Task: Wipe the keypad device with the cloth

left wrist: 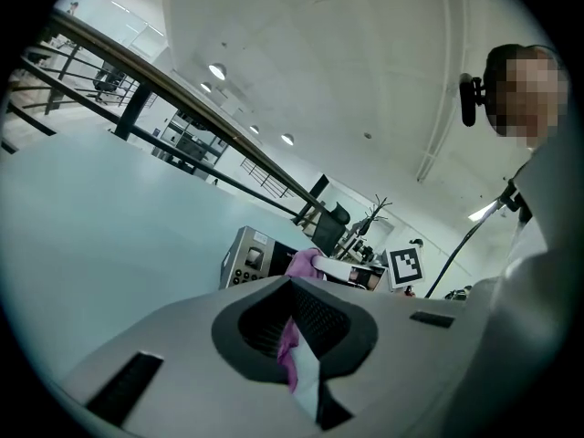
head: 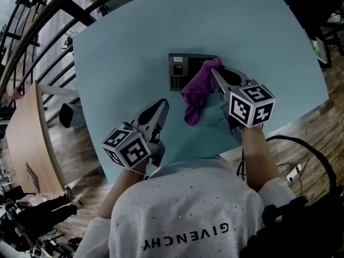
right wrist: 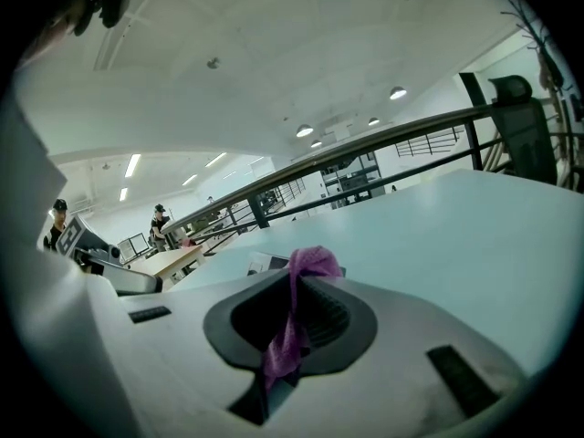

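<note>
Keypad (head: 180, 71) sits at the tip of my right gripper (head: 215, 75), whose fingers are clamped on a thin fold of the cloth (head: 196, 93). In the right gripper view the purple strip runs straight through the slot between them. Most of the cloth trails back toward me, off the keypad's right end and down onto the table (head: 134, 47). My left gripper (head: 163, 105) is closed on nothing, with only a sliver of a gap. It is near the cloth's loose tail but apart from it, and short of the keypad.

I think the pinch is slim, so a dragging stroke could pull the fold free. With so little cloth under the tip, hard plastic might scrape the keys. Nothing braces the keypad, so it may skid on this smooth top.

The table is pale blue-green, matte, rounded and otherwise bare. Beyond it are a dark railing, a wooden desk to my left, plank flooring with cables, and ceiling lights.
</note>
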The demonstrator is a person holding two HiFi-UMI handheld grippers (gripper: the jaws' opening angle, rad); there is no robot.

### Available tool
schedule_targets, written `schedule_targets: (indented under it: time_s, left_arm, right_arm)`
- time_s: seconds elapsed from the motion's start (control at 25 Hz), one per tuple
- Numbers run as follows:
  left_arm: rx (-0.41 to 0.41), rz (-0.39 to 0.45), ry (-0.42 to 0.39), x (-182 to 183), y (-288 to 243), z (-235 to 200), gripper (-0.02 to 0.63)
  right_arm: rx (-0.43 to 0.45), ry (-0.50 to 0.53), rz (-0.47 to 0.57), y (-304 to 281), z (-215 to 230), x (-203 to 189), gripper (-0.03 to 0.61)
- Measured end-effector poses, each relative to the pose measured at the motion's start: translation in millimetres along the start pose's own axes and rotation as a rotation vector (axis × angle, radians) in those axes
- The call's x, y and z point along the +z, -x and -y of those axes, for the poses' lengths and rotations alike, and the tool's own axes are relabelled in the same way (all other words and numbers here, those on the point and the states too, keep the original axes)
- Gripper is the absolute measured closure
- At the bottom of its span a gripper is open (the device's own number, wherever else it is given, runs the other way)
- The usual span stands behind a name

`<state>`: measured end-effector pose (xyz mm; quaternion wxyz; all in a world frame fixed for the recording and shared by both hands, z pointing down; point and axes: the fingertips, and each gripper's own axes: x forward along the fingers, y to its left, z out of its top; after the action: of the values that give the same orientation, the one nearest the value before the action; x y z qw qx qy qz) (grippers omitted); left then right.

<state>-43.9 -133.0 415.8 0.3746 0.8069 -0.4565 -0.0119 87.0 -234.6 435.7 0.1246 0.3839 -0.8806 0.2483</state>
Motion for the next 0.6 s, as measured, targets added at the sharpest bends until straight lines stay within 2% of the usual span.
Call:
schedule_targets:
  time_s: [0.4, 0.52, 0.6]
  left_arm:
    - [-0.005, 0.016, -0.001, 4.5, 2.0, 8.2, 0.606]
    - [0.009, 0.013, -0.017, 2.7, 5.0, 7.2, 0.606]
    - [0.024, 0.002, -0.061, 0.6, 7.8, 6.9, 0.606]
  right_arm:
    - [-0.065, -0.023, 0.006, 19.3, 17.6, 4.3, 0.554]
    - [-0.014, -0.016, 0.018, 13.0, -2.8, 10.7, 0.554]
    - [0.044, -0.008, 0.016, 2.7, -22.6, 12.1, 0.554]
